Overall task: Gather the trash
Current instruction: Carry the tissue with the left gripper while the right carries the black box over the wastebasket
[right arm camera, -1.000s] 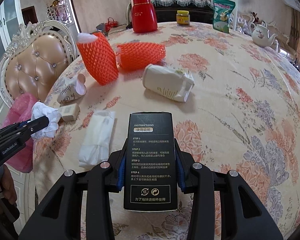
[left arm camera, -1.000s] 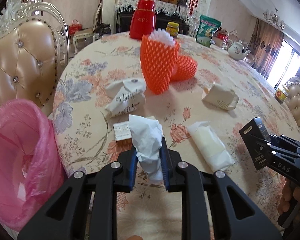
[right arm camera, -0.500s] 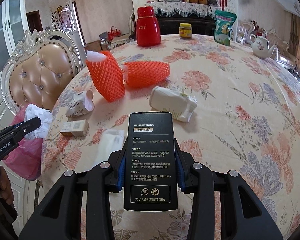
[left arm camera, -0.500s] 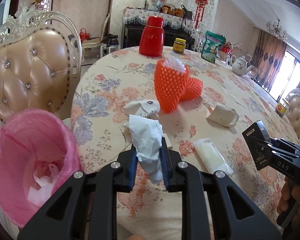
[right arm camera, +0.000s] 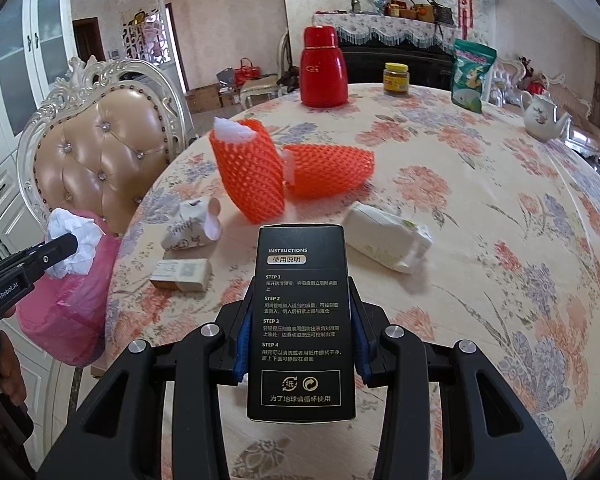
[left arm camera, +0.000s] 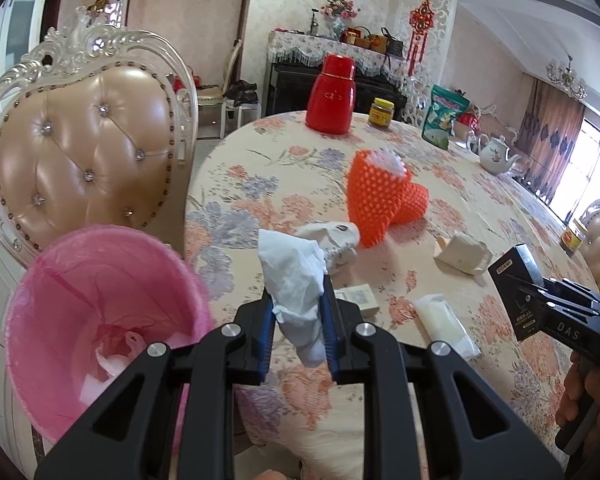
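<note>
Pink bin (left arm camera: 100,300) nearer now beside floral table (left arm camera: 260,184).

Crumpled white tissue (left arm camera: 296,280) pinched off the table, black instruction box (right arm camera: 301,320) clamped upright, pink-lined bin (left arm camera: 100,320) beside the table's left edge, open

Pink-lined bin (left arm camera: 100,312) mouth is open, just off the surface (left arm camera: 260,168) edge; tufted chair (left arm camera: 84,152) crowds it from behind. Near edge cluttered: small carton (right arm camera: 182,275), crumpled cup (right arm camera: 192,229), tissue pack (left arm camera: 446,326). 2 orange foam nets (right arm camera: 284,170) block mid-surface.
</note>
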Tool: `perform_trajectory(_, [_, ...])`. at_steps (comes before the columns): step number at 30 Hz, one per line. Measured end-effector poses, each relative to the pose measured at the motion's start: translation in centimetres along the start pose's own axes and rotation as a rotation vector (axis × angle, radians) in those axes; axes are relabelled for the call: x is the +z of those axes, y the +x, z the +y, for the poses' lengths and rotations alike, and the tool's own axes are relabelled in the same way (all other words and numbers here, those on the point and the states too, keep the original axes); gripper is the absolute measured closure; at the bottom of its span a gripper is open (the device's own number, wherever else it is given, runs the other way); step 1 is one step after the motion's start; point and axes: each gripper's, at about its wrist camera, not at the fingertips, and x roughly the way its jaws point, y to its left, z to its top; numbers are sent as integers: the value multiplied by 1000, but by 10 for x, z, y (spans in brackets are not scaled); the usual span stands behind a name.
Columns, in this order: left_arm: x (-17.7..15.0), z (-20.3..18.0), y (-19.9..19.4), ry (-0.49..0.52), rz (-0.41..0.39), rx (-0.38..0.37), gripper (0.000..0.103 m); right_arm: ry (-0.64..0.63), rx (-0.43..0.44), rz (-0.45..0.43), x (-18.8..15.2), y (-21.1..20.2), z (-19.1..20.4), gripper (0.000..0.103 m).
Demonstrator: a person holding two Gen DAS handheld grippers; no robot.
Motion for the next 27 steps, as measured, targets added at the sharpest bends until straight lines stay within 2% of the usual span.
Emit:
perform_trajectory(16, [-4, 60, -31, -80, -47, 84, 82, -84, 68, -12, 20, 7, 53, 64])
perform_trajectory(27, [-7, 104, -49, -137, -66, 146, 82, -163, 139, -13, 30, 13, 108, 64])
